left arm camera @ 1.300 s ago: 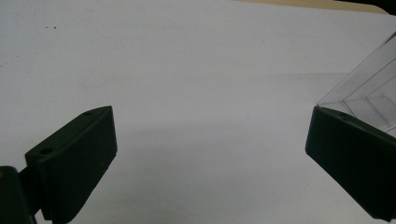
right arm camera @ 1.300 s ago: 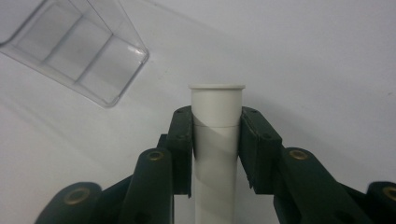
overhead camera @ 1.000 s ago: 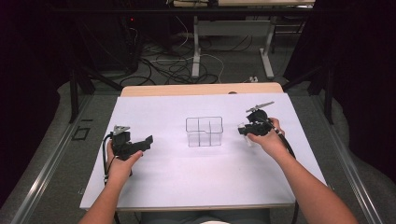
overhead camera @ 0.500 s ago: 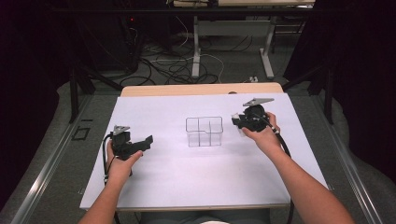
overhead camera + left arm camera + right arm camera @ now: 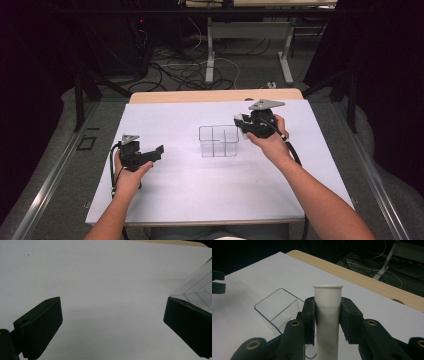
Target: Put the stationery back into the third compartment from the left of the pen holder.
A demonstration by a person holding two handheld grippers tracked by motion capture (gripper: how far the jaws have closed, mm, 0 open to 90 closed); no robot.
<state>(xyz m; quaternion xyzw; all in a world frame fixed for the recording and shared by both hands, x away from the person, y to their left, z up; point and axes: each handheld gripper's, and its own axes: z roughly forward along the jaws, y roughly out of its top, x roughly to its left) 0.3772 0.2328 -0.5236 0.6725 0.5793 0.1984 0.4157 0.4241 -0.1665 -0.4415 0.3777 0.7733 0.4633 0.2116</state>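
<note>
While the right gripper (image 5: 328, 322) is clamping a white tube (image 5: 327, 315) beside the clear box (image 5: 277, 311) and the left gripper (image 5: 112, 322) is gaping empty, a tilted tube risks catching the rim.

No text, label, brand, number or sign could be read on anything in these pictures.
</note>
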